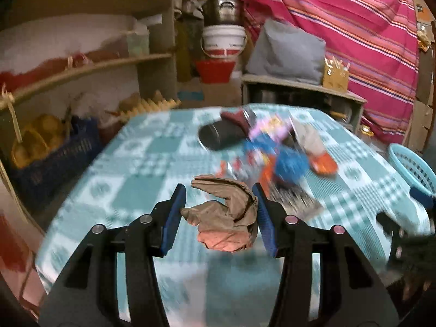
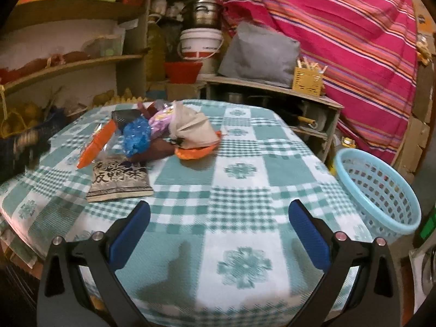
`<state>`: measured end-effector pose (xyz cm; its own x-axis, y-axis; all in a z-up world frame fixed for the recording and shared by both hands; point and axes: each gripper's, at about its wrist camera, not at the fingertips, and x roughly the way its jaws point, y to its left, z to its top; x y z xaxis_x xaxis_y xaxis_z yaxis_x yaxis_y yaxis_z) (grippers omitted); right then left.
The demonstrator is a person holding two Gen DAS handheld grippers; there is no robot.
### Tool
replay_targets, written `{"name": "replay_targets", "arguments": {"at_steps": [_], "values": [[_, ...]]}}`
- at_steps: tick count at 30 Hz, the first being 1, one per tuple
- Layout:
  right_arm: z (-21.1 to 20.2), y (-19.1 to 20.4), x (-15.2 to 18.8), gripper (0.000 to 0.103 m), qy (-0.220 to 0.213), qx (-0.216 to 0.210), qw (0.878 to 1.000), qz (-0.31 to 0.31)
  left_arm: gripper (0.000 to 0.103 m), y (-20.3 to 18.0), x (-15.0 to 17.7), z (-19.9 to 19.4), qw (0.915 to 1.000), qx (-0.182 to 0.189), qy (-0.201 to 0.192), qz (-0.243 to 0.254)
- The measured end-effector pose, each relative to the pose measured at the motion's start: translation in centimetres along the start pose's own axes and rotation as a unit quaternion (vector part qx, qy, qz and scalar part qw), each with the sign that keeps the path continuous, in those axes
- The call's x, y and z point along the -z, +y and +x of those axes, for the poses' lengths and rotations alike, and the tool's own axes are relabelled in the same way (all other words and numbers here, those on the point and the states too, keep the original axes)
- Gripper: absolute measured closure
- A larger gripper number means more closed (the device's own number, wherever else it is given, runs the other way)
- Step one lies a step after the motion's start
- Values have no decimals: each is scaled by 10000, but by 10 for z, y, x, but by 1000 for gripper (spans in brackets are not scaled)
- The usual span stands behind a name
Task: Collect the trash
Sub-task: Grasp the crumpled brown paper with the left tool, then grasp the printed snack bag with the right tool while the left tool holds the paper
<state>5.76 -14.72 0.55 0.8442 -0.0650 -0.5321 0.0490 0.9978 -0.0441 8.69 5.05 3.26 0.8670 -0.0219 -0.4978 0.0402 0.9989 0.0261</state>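
My left gripper (image 1: 219, 212) clamps a crumpled brown paper wad (image 1: 226, 218) at lower centre of its frame, lifted above the checked tablecloth (image 1: 130, 158). My right gripper (image 2: 219, 234) is spread wide, holding nothing. The trash pile (image 2: 152, 136) sits upper left, the blue basket (image 2: 381, 190) at the right edge.

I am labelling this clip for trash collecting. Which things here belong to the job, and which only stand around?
For the job:
crumpled brown paper between the left tongs
wrapper pile
black printed packet
blue basket

Only around:
metal pot
white bucket
red basin
grey cushion
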Motion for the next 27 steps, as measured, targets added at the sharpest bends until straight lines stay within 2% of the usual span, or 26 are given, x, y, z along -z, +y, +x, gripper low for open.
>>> {"name": "replay_targets", "arguments": {"at_steps": [4,7,11,15,19,27], "values": [[17,16,-11,4,302,-191,9994,14,54,18,-27,15,9999,-12,-127,-77],[29,35,-18,4,488,-409,9979,-105,54,30,-23,25,9995,-151,-181,-212],[46,64,-24,4,766,-621,9944,-370,54,44,-10,44,9979,-226,310,-514],[49,86,-28,4,781,-844,9925,-402,54,58,-7,44,9970,-343,307,-624],[62,101,-31,5,969,-767,9905,-607,54,69,-8,44,9957,-253,319,-830],[81,97,-31,5,1242,-657,9888,-496,54,71,-7,47,9959,-387,359,-739]]}}
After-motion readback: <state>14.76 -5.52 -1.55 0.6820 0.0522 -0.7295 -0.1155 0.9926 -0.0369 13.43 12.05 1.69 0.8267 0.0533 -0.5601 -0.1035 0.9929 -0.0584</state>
